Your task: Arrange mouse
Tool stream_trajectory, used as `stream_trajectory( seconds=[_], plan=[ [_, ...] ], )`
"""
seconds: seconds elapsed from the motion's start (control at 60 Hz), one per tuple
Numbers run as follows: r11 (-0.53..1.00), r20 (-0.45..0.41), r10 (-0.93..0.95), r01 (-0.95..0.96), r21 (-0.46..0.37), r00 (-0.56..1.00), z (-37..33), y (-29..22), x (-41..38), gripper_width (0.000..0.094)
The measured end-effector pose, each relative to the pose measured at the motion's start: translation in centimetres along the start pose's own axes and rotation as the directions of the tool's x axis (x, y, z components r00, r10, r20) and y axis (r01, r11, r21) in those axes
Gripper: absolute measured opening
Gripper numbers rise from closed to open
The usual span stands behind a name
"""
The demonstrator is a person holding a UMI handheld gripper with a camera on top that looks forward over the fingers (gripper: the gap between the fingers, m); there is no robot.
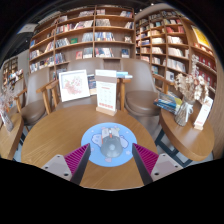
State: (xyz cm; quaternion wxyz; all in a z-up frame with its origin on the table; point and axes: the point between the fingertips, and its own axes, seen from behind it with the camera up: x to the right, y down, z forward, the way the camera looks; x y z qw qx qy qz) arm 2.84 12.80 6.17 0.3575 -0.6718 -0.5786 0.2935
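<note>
The hand-held gripper (108, 166) is held above a round wooden tabletop (60, 135), its two fingers spread wide apart, with the magenta pads (76, 157) visible on their inner faces. Nothing is gripped.

The mouse (108, 141), light grey or white, lies on a round blue mouse mat (109, 147) just ahead of the fingers and roughly centred between them. There is a clear gap from the mouse to each finger; neither touches it. The mat rests flat on the tabletop near its front edge.

Beyond the mouse, at the far side of the tabletop, an upright white sign (106, 96) stands, with a picture book (73, 84) propped to its left. Wooden chairs (139, 98) stand around the far side of the tabletop.

A second wooden table (175, 132) sits to the right, carrying several upright books (187, 104). Tall bookshelves (95, 35) filled with books line the background walls.
</note>
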Motion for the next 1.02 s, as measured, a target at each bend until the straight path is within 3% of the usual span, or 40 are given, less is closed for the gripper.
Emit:
stream_trajectory(
  seconds=[0.133, 0.433, 0.717, 1.017],
  plan=[
    [0.997, -0.054, -0.032, 0.036, 0.074, 0.998, -9.5, 0.4, 0.7, 0.0852],
    [0.984, 0.005, -0.075, 0.073, 0.164, 0.997, -25.8, 4.5, -1.4, 0.0853],
    [0.984, 0.057, -0.073, 0.063, 0.164, 0.996, -30.7, 7.4, -2.9, 0.0853],
    [0.983, 0.036, -0.084, 0.077, 0.170, 0.996, -30.7, 8.2, -2.9, 0.0851]
  ],
)
